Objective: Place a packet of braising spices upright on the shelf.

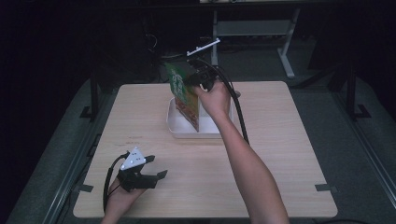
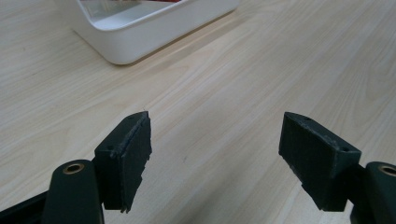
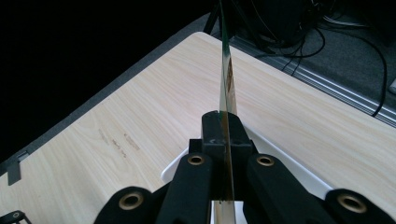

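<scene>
One flat green packet with red and orange print low on its face hangs upright above a white rectangular tray, pinched near its upper edge by our right gripper. In the right gripper view we see the packet edge-on, a thin sheet rising straight out from between the two black jaws, which are clamped tight against it with the right gripper directly over the tray's white rim. The packet's lower corner dips toward the inside of the tray; we cannot tell whether it touches the floor of it. Our right hand wraps the gripper body, forearm reaching across the table.

The tray sits at the middle of a light wooden table, toward its far side. Well apart from it, near the front left corner, our left gripper rests low over bare wood, its jaws spread wide with nothing between them; the tray's corner shows beyond.
</scene>
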Tool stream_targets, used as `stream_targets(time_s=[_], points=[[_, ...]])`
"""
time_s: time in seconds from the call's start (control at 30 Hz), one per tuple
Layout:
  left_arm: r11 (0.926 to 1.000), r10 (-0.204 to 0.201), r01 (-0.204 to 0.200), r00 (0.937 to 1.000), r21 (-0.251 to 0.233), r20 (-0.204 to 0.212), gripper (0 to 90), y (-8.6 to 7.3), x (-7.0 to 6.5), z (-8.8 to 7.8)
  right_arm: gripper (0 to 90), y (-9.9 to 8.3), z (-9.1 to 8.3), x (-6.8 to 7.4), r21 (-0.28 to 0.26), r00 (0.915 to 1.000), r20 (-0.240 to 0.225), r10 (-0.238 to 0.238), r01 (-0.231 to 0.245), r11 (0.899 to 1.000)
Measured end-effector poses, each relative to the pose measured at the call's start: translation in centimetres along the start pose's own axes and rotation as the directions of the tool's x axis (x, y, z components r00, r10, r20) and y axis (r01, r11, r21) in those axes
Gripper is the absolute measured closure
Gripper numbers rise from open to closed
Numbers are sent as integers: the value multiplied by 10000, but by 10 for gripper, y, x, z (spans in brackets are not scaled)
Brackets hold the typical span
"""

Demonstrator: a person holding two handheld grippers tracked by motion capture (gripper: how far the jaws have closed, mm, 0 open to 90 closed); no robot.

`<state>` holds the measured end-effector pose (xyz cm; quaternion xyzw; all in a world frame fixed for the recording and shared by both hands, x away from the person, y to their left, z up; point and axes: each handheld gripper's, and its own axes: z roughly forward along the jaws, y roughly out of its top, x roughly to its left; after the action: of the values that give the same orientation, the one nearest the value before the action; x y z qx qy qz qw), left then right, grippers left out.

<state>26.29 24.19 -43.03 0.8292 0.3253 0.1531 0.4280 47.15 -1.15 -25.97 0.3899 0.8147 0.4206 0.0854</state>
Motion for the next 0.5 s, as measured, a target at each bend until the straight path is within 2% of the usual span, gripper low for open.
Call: stream_targets(time_s=[0.5], points=[[10000, 15, -15, 10000, 9, -26, 246, 0, 1, 0, 899, -13, 11, -10, 8, 9987, 76, 496, -496, 9988]])
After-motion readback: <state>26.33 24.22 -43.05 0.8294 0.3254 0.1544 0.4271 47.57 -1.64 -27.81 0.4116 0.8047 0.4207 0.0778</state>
